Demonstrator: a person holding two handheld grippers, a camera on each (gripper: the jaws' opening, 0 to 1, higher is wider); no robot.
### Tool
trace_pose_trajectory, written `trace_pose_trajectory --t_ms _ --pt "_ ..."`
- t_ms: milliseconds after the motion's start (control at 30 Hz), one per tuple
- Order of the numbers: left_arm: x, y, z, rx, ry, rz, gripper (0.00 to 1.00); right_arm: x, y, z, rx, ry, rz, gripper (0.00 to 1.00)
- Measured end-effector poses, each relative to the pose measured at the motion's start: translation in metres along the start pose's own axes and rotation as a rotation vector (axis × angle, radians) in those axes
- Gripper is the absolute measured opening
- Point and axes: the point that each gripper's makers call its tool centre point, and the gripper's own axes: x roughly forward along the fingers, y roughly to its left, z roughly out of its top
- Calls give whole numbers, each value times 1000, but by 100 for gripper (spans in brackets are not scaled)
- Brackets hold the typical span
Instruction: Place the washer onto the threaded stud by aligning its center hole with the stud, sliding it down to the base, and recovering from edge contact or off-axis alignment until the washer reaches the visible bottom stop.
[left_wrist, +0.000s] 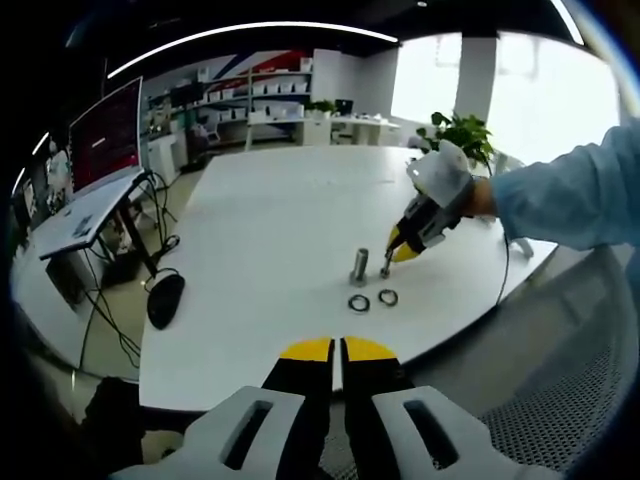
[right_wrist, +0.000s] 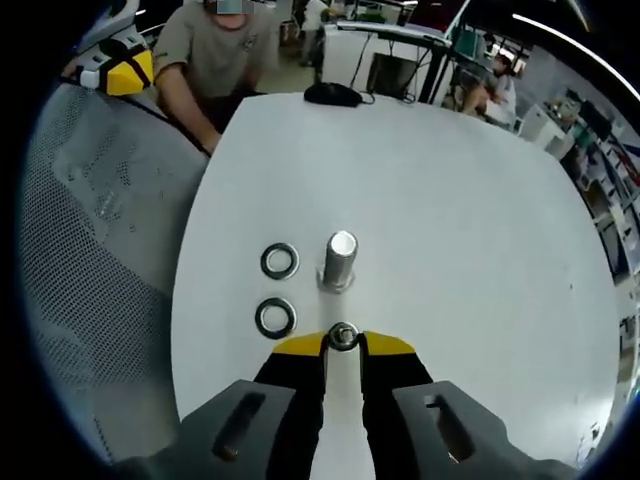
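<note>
No text, label, brand, number or sign can be read in either view; the red screen (left_wrist: 104, 136) at the left of the left gripper view carries rows of pale marks, but they are too small and blurred to make out; the shelves (left_wrist: 262, 92) behind it hold boxes whose faces show no legible lettering.

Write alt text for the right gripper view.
The right gripper pinches a washer between its yellow tips, just short of an upright threaded stud on a white table. Two more washers lie flat left of the stud, and a person sits at the far edge.
</note>
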Motion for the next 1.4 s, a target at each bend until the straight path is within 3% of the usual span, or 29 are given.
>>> trace_pose_trajectory --t_ms 367,800,1033,1400 --pt "0 0 0 -1 3 1 0 16 1 -10 8 42 24 14" --pt "0 1 -1 -3 4 3 0 20 4 -14 -22 56 40 15" --pt "0 0 -1 -2 4 2 0 10 0 -14 44 39 37 21" --pt "0 1 0 -2 -2 3 0 -9 -17 -41 122 51 -37 21"
